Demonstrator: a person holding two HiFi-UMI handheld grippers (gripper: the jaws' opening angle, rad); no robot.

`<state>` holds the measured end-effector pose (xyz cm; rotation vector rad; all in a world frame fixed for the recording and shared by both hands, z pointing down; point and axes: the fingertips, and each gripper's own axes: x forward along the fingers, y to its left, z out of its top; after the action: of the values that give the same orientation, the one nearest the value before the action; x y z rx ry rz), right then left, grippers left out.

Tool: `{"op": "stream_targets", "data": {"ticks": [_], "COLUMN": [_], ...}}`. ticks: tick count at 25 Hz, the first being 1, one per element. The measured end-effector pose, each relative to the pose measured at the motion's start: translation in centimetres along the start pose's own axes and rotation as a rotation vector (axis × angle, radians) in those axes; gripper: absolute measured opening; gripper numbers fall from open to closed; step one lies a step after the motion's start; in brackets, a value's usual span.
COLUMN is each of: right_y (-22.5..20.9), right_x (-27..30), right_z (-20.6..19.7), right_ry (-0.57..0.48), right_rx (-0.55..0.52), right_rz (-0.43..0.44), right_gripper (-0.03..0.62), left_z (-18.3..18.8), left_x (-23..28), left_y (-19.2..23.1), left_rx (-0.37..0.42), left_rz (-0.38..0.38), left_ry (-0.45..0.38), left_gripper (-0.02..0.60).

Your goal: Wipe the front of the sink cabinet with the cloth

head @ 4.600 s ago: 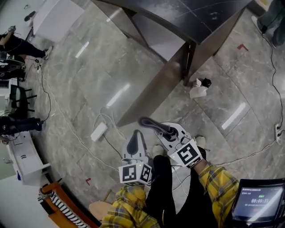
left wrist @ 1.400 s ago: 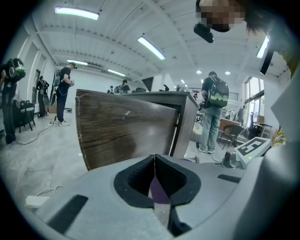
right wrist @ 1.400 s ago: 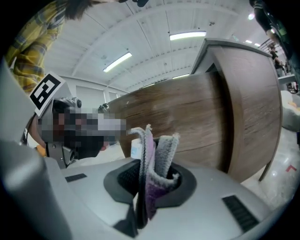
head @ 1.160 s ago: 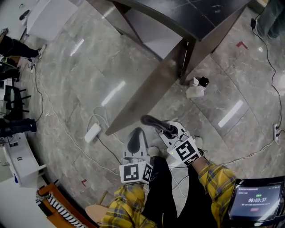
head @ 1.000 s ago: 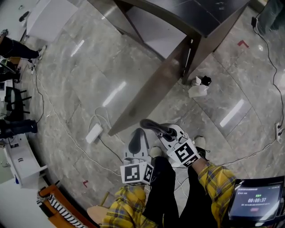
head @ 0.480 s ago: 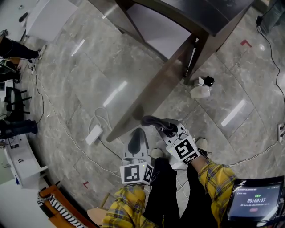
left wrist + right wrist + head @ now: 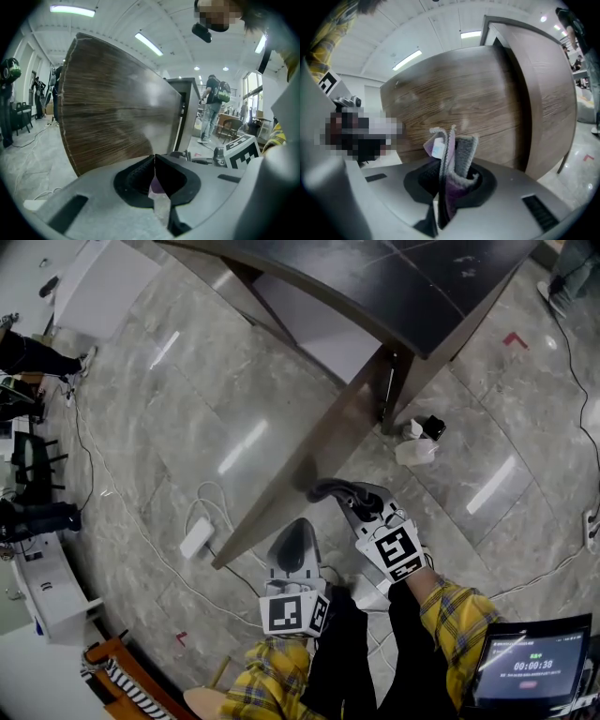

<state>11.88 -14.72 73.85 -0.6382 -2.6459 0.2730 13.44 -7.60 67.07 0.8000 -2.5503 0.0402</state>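
Note:
The sink cabinet has a dark top point(image 7: 412, 282) and a brown wood-grain front point(image 7: 314, 460) that slopes down toward me in the head view. My right gripper point(image 7: 330, 491) is shut on a grey and purple cloth point(image 7: 457, 151), which stands up out of the right gripper point(image 7: 449, 161) jaws close to the wood front point(image 7: 464, 108). I cannot tell whether the cloth touches the panel. My left gripper point(image 7: 298, 540) hangs lower left of it. In its own view the left gripper point(image 7: 154, 161) has its jaws together, facing the wood front point(image 7: 112, 112).
A white bottle point(image 7: 414, 450) and a dark object point(image 7: 432, 427) lie on the marble floor by the cabinet's right corner. A white power strip point(image 7: 197, 537) with cables lies to the left. A timer screen point(image 7: 530, 671) is at lower right. People stand at far left.
My right gripper has moved up and a little right with the cloth, closer to the cabinet front. The left gripper has shifted only slightly.

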Motion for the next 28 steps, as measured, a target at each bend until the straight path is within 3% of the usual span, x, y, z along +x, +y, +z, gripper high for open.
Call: {"op": "stream_targets", "data": {"ticks": [13,21,28], "right_y": [-8.2,-12.5,-15.0], "right_x": [-0.5,-1.1,-2.2], "right_z": [2.1,2.5,2.3], "right_ry": [-0.013,-0.034,-0.027], "right_rx": [0.047,0.169,0.181], "right_rz": [-0.108,-0.214,-0.312], "right_gripper": [0.044,0.043,0.044], "left_z": [1.3,1.1,1.5], "left_x": [1.1,1.1,1.9], "left_y": [-2.4,-3.8,-4.6], "left_rx": [0.025,0.009,0.004], "left_rz": [-0.013,-0.02,-0.026], "left_ry": [-0.003,-0.005,-0.014], "left_gripper": [0.009,0.009,0.009]}}
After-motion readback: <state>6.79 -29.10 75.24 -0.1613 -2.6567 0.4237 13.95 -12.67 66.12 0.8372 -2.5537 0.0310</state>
